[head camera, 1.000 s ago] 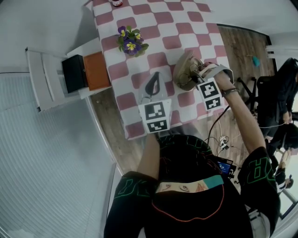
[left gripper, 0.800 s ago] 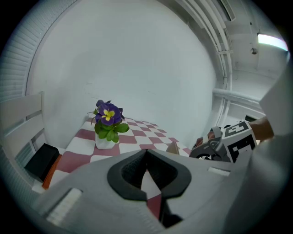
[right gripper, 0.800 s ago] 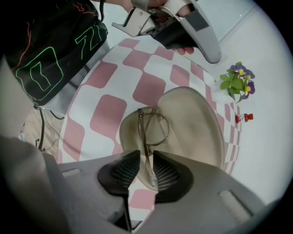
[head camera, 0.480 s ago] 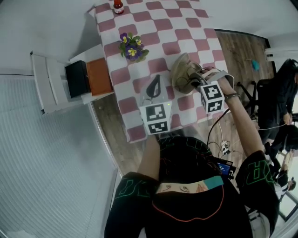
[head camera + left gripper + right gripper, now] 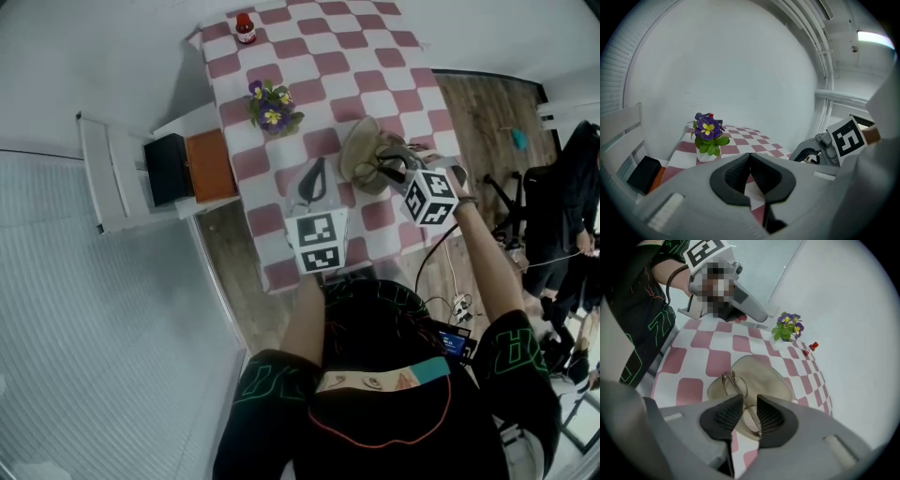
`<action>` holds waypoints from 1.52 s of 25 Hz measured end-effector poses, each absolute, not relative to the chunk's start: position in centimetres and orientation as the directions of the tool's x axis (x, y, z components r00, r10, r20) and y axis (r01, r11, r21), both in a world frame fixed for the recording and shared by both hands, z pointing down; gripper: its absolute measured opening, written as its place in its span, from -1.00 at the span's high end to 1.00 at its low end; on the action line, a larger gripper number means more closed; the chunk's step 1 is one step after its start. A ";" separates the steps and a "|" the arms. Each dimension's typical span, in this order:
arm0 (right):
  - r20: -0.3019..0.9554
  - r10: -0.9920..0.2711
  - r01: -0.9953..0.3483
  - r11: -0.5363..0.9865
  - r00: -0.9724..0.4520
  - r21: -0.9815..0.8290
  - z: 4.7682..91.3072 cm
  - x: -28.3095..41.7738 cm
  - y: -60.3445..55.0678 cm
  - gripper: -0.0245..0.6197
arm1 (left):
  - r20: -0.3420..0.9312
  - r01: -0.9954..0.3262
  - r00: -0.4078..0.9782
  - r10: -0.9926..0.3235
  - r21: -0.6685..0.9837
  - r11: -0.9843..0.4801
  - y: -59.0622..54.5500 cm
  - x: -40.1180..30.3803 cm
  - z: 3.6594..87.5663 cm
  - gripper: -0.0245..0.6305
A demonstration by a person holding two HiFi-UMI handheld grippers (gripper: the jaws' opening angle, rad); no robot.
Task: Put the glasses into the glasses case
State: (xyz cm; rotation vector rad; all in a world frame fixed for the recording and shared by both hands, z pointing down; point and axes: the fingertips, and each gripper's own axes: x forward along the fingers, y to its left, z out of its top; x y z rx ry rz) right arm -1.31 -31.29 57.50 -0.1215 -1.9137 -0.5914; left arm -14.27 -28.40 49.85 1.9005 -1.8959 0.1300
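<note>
The beige glasses case [image 5: 761, 373] lies open on the checkered table [image 5: 328, 66], near its right edge; from the head camera the case [image 5: 359, 150] is just beyond my right gripper [image 5: 396, 169]. My right gripper [image 5: 750, 401] is shut on the thin-framed glasses [image 5: 736, 385] and holds them just above the case's open mouth. My left gripper [image 5: 314, 173] hovers over the table to the left of the case, apart from it. Its jaws [image 5: 750, 157] are shut with nothing between them.
A potted purple flower [image 5: 274, 103] stands at the table's left side, and a small red bottle [image 5: 246, 26] at the far end. A white chair [image 5: 108, 173] holding a black box [image 5: 169, 169] sits left of the table. A person [image 5: 572, 187] sits off to the right.
The head view has shifted, so the table sits lower and further right in it. My right gripper has turned slightly while keeping the glasses over the case. The left gripper has hardly moved.
</note>
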 end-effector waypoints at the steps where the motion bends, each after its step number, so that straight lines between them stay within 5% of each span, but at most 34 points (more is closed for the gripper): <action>1: 0.882 -0.190 0.327 0.878 -0.431 0.349 57.4 -1.4 -31.3 0.61 | 0.373 -0.969 0.048 -0.927 0.242 0.048 -28.3 -14.4 49.7 0.90; 9: 0.785 -0.234 0.101 0.931 -0.574 0.351 54.1 -2.9 -32.1 0.66 | 0.329 -0.979 0.045 -0.943 0.201 0.024 -28.5 -15.1 47.6 0.90; 12: 0.720 -0.249 -0.002 0.946 -0.648 0.325 52.0 -3.4 -32.6 0.91 | 0.304 -0.983 0.044 -0.952 0.185 0.014 -28.8 -15.5 46.4 0.90; 24: 0.386 -0.460 -0.437 0.887 -0.800 0.150 43.2 -3.7 -36.6 0.91 | 0.187 -0.989 0.031 -0.982 0.146 -0.004 -30.7 -18.0 40.7 0.90; 38: 0.097 -0.783 -0.781 0.585 -0.614 -0.219 34.6 -0.9 -41.9 0.91 | 0.019 -0.995 0.013 -1.000 0.098 -0.011 -35.2 -17.8 31.1 0.90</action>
